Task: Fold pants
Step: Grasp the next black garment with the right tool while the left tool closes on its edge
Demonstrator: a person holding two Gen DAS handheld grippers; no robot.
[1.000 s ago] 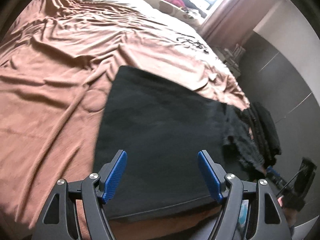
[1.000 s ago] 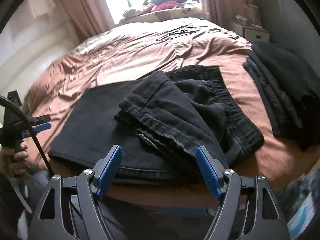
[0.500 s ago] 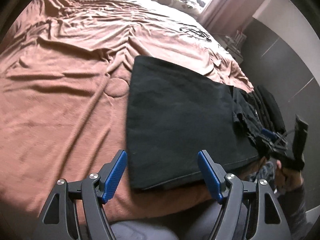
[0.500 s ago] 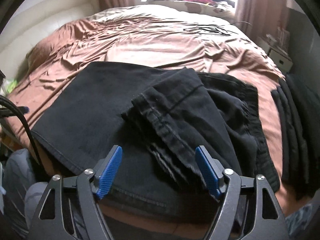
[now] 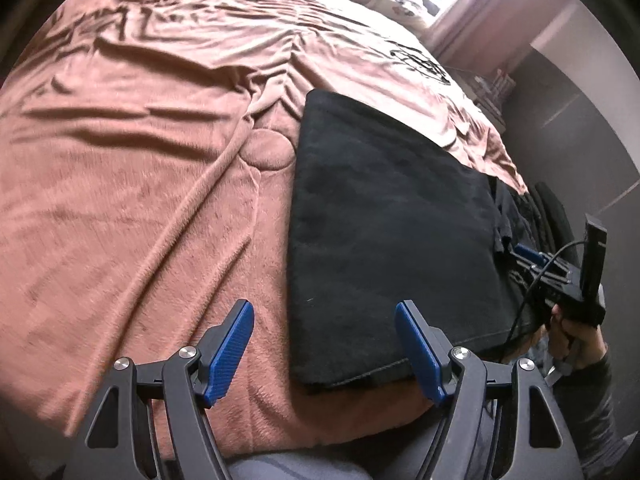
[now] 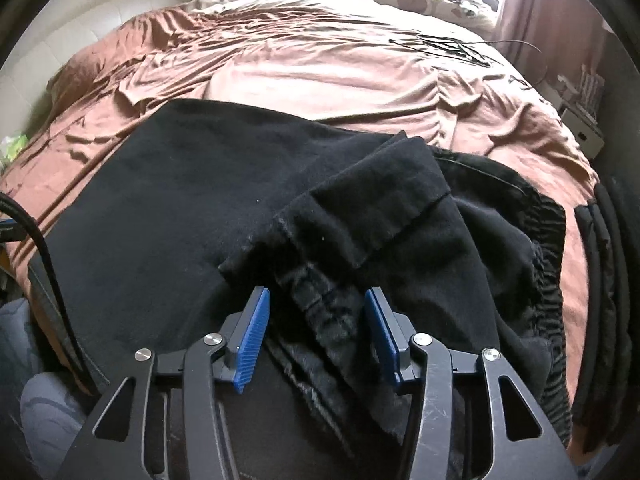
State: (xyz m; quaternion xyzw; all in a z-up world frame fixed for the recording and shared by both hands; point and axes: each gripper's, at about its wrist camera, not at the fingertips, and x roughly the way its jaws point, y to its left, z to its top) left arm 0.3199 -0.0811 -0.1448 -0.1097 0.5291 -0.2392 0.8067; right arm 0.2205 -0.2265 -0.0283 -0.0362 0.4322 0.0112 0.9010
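Note:
Black pants (image 5: 384, 232) lie flat and folded on a brown bedspread (image 5: 140, 168), near the bed's front edge. My left gripper (image 5: 324, 340) is open and empty, just above the pants' near left corner. In the right wrist view the leg hems (image 6: 360, 216) lie folded back over the pants (image 6: 168, 200), bunched towards the waistband (image 6: 544, 240). My right gripper (image 6: 316, 320) is partly closed, its blue pads either side of the frayed hem fold, with a gap still showing. The right gripper also shows in the left wrist view (image 5: 560, 268) at the pants' right end.
A stack of folded dark clothes (image 6: 604, 240) lies at the bed's right edge. Black cords (image 6: 440, 46) lie far back on the bedspread. A nightstand (image 6: 580, 120) stands at the right, and a window with pillows is behind. My knees show under both grippers.
My left gripper has shifted left towards the pants' left corner. My right gripper has moved down onto the folded hems and its jaws have narrowed around them.

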